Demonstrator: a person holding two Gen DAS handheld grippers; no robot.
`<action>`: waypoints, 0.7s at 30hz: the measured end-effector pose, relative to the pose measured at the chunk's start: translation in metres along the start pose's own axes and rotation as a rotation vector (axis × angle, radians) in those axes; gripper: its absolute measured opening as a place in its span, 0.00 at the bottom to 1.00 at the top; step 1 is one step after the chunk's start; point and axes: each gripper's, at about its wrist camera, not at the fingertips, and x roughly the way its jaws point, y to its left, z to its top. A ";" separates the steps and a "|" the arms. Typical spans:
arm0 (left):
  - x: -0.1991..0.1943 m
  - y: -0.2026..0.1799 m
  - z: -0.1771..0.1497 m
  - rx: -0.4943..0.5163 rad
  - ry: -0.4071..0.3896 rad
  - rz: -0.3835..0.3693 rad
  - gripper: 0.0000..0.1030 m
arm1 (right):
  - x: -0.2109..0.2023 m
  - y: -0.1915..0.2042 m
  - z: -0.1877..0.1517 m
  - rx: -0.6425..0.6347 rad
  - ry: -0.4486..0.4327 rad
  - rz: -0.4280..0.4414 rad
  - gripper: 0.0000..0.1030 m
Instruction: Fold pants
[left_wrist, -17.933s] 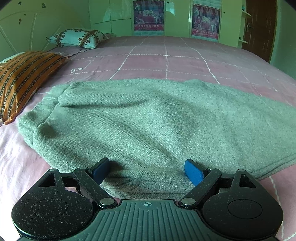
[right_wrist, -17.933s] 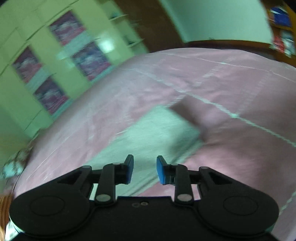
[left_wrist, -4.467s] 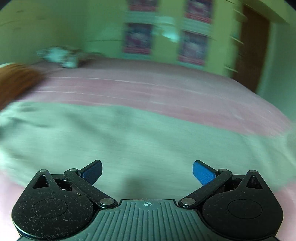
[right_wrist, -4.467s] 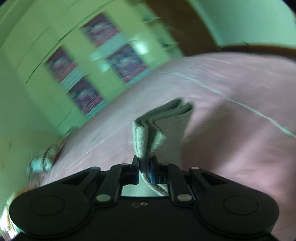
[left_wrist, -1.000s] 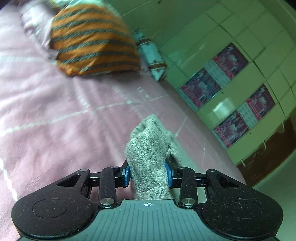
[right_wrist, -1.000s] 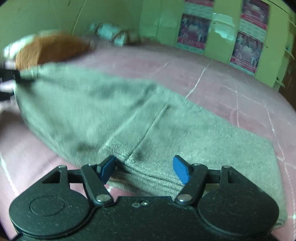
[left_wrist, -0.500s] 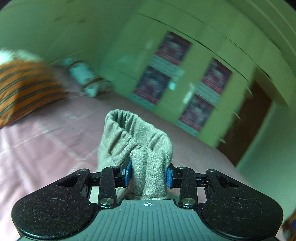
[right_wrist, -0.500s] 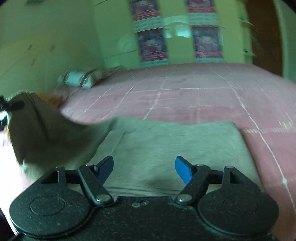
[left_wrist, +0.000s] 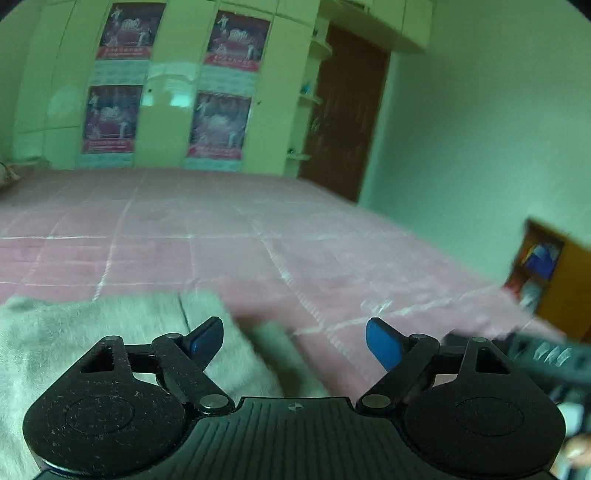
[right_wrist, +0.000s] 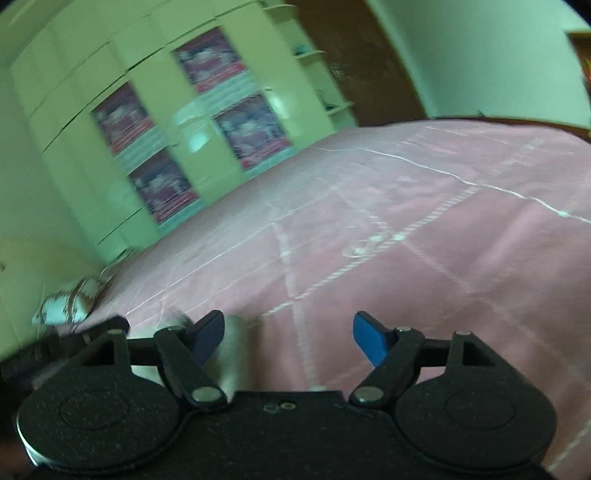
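The grey knit pants (left_wrist: 92, 332) lie folded on the pink bedspread (left_wrist: 258, 243), at the lower left of the left wrist view. My left gripper (left_wrist: 294, 341) is open and empty, just above the pants' right edge. My right gripper (right_wrist: 288, 338) is open and empty over bare bedspread (right_wrist: 406, 229); a blurred grey bit of the pants (right_wrist: 232, 343) shows beside its left finger. The right gripper's body (left_wrist: 543, 356) shows blurred at the right edge of the left wrist view.
Green wardrobe doors with posters (left_wrist: 166, 88) stand beyond the bed. A brown door (left_wrist: 347, 122) is at the back right. A wooden shelf unit (left_wrist: 550, 273) stands right of the bed. A patterned pillow (right_wrist: 70, 299) lies at far left.
My left gripper has let go of the pants' waistband and opened; the pants now lie on the bed. My right gripper has swung right, away from the pants, still open.
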 end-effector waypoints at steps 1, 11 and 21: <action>-0.007 0.002 -0.004 0.000 0.005 0.023 0.82 | -0.002 -0.006 0.001 0.012 0.000 0.015 0.69; -0.132 0.115 -0.062 -0.176 0.004 0.386 0.82 | 0.041 0.033 -0.024 0.054 0.230 0.314 0.65; -0.165 0.157 -0.118 -0.223 0.093 0.410 0.82 | 0.082 0.065 -0.049 0.165 0.385 0.292 0.71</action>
